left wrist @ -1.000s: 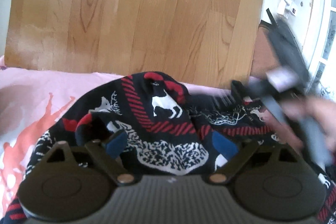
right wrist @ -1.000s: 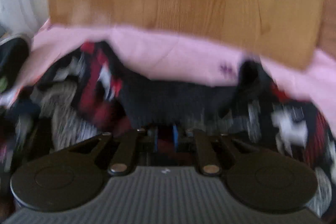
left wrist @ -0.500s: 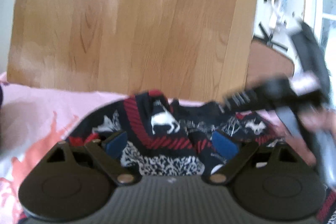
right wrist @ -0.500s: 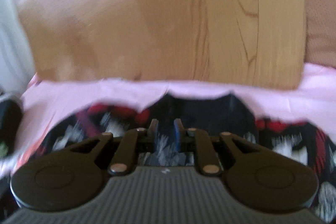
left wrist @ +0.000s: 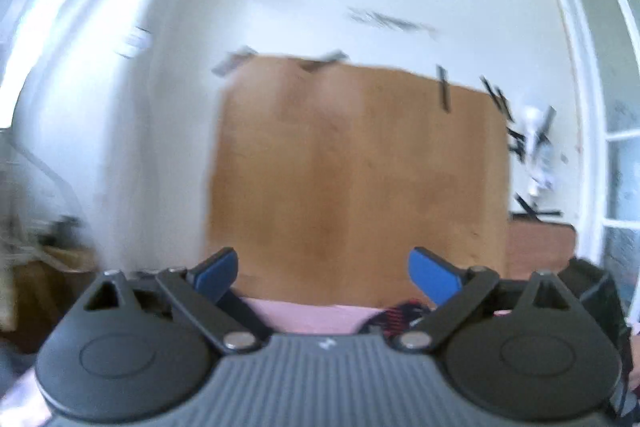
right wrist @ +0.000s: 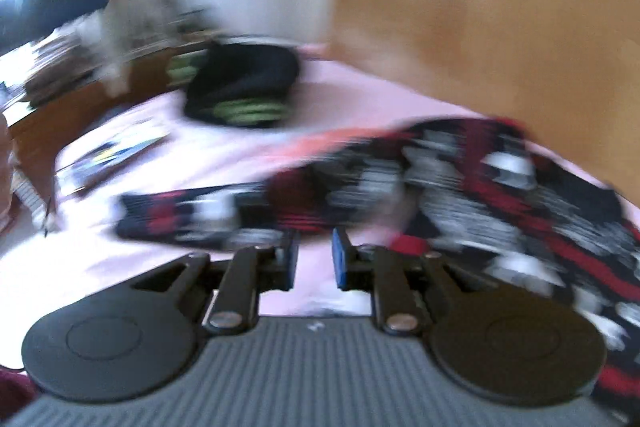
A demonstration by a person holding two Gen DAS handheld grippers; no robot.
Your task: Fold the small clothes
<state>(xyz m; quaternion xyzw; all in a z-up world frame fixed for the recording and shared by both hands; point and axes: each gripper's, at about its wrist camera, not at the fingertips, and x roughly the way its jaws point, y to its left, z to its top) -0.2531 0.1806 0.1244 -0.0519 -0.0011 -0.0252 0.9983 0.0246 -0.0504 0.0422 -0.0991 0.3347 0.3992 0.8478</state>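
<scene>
A dark knitted sweater [right wrist: 460, 187] with red and white patterns lies crumpled across the pink sheet [right wrist: 224, 155], one sleeve stretched out to the left. My right gripper [right wrist: 315, 259] hovers just in front of its near edge. Its jaws are opening, with a narrow gap and only sheet showing between the blue pads [right wrist: 290, 259]. My left gripper [left wrist: 325, 275] stands wide open and empty, pointing level at the wooden headboard [left wrist: 360, 167]. Only a scrap of the sweater [left wrist: 400, 315] shows under its fingers. Both views are blurred.
A folded black garment with green stripes [right wrist: 240, 87] sits at the far end of the sheet. A flat colourful book-like item [right wrist: 116, 151] lies near the left edge. White wall [left wrist: 120, 147] and a window frame [left wrist: 592, 147] flank the headboard. Clutter stands at the far left.
My left gripper has lifted off the sweater and swung up to face the headboard and wall. My right gripper has pulled back and turned left, and its jaws have parted.
</scene>
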